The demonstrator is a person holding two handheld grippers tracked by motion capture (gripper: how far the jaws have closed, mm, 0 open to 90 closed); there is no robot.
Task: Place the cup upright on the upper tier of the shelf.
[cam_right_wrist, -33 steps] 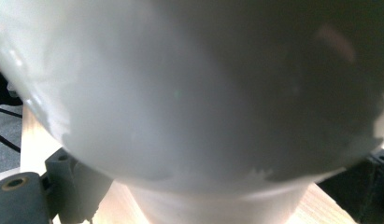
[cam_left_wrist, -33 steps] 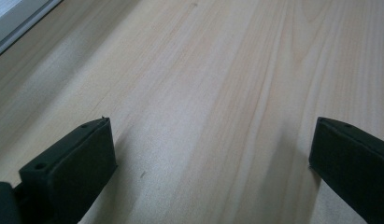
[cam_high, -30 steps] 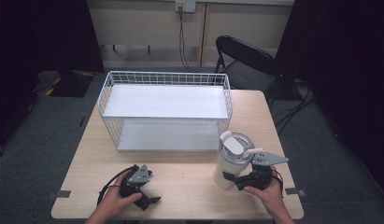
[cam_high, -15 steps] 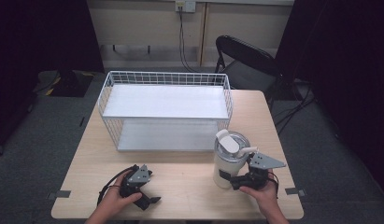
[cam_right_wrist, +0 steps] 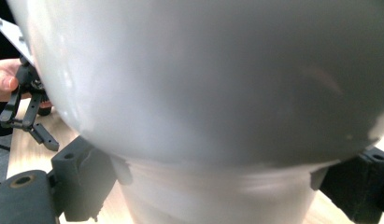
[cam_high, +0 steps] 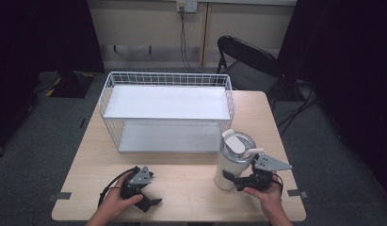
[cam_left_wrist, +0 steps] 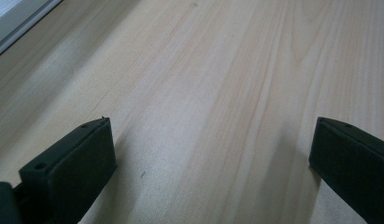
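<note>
White tumbler (cam_high: 233, 160) stands upright on the wooden table (cam_high: 191, 188), front-right area, just in front of the wire basket's right end. Lid (cam_high: 237, 142) is on, with a white flip tab raised; contents can't be seen.

Right gripper (cam_high: 245, 181) is at the tumbler's lower body, held by the right hand (cam_high: 266, 195). In the right gripper view the jaws sit on either side of the narrower base section, tumbler (cam_right_wrist: 203, 93) between them, pads right at the wall. Reads as grasping the tumbler, though firm contact is hard to confirm.

Left gripper (cam_high: 149, 200) rests low over the table front-left, in the left hand (cam_high: 116, 202), well apart from the tumbler. Left gripper view: jaws spread wide, bare wood (cam_left_wrist: 203, 93) between them, released.

White wire basket (cam_high: 167, 110) sits at the back-centre of the table. It holds a flat white shelf panel (cam_high: 167, 101) up near the rim and a white bottom panel (cam_high: 167, 137) below; both bare.

Black folding chair (cam_high: 247, 59) stands behind the table.
</note>
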